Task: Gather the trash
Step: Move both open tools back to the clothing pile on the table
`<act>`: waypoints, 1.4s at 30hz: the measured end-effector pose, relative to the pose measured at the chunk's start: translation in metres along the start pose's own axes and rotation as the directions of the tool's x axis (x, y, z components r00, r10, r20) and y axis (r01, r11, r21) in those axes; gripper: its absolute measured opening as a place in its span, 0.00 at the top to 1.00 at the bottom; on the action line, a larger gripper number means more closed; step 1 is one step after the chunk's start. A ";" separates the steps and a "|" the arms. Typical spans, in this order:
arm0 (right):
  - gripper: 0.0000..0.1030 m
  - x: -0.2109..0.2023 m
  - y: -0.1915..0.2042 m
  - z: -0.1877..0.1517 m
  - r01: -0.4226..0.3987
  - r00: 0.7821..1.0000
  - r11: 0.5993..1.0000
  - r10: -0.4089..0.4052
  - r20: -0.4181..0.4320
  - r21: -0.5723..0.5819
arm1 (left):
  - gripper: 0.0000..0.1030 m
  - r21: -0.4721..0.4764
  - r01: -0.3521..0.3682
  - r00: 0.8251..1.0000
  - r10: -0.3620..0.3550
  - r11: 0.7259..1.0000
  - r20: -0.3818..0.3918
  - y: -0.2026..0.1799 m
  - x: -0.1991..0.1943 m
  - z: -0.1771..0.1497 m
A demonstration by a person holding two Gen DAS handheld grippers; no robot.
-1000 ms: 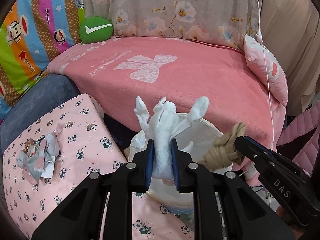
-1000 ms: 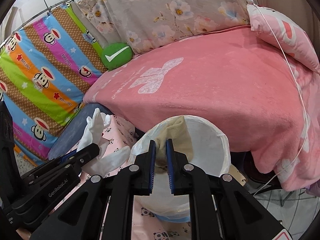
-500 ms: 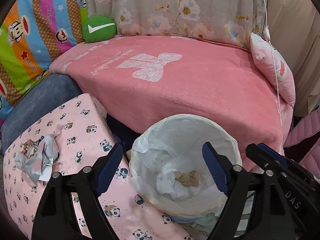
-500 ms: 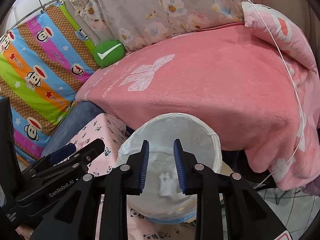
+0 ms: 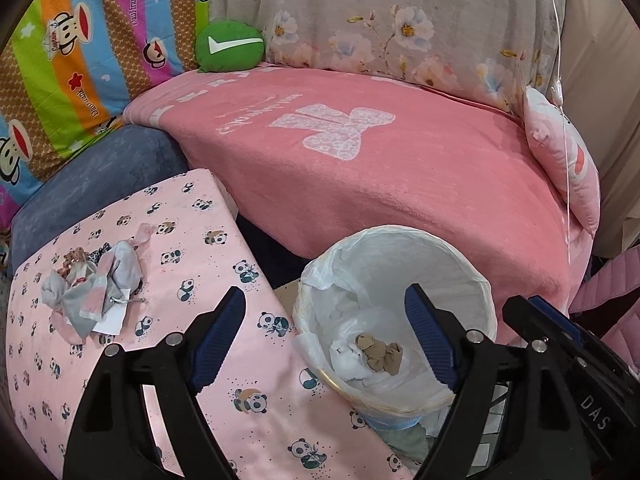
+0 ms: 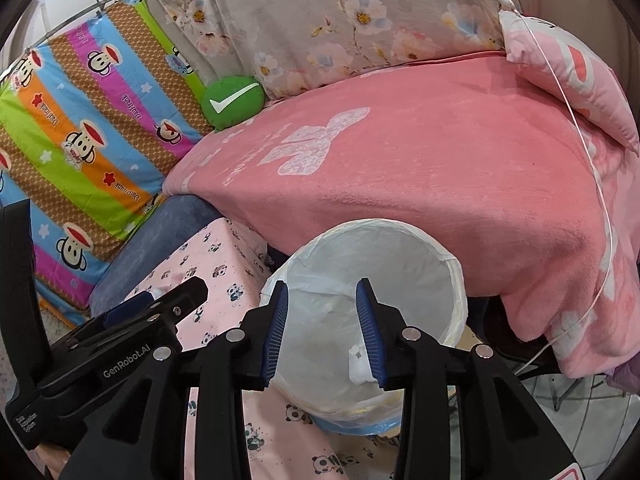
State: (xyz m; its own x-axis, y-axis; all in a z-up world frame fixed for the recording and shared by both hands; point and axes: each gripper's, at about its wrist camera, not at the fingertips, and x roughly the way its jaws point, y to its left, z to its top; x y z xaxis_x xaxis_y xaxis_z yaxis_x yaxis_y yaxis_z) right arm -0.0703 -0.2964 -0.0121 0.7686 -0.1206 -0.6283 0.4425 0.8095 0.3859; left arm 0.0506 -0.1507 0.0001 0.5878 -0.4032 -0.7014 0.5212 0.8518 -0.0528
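Note:
A white bag-lined bin [image 5: 400, 236] stands between the panda-print surface and the pink bed. In the bin lie a white wad [image 5: 352, 360] and a brown wad [image 5: 380, 354]. My left gripper [image 5: 324, 300] hangs over the bin's left rim, open wide, with nothing between its pads. Over the same bin [image 6: 380, 224] my right gripper [image 6: 321, 292] has its jaws opening, and nothing is between them. A white scrap [image 6: 357, 364] shows low in the bin beside the right finger. A crumpled grey-and-pink pile [image 5: 96, 288] lies on the panda-print cloth [image 5: 240, 380], to the left.
A bed with a pink blanket [image 5: 380, 168] runs behind the bin. It carries a green cushion [image 5: 230, 44] and a pink pillow [image 5: 568, 164]. A thin white cord [image 5: 560, 92] hangs at the right. A blue cushion [image 5: 100, 176] and a striped monkey cloth [image 5: 80, 40] are at the left.
Both grippers let go. The white wad left the left gripper and the brown wad left the right one, and both now lie in the bin. The left jaws sprang wide and the right jaws widened.

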 end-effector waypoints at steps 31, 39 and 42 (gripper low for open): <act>0.63 0.007 0.121 -0.031 -0.084 0.995 0.978 0.074 -0.060 -0.193 | 0.24 -0.187 -0.071 0.997 0.077 0.980 0.025 0.108 -0.043 -0.023; 0.63 0.022 0.161 -0.042 -0.112 0.991 0.960 0.091 -0.094 -0.256 | 0.24 -0.252 -0.101 0.994 0.108 0.962 0.014 0.153 -0.047 -0.030; 0.63 0.030 0.175 -0.045 -0.126 0.989 0.954 0.099 -0.109 -0.274 | 0.24 -0.284 -0.118 0.992 0.124 0.951 0.005 0.174 -0.047 -0.035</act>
State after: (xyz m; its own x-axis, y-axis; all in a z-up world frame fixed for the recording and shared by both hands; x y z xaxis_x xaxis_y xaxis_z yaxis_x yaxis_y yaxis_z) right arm 0.0096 -0.1325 0.0065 0.7538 0.0233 -0.6566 0.1988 0.9444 0.2618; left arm 0.0921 0.0285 -0.0012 0.6508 -0.2958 -0.6992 0.2508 0.9530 -0.1698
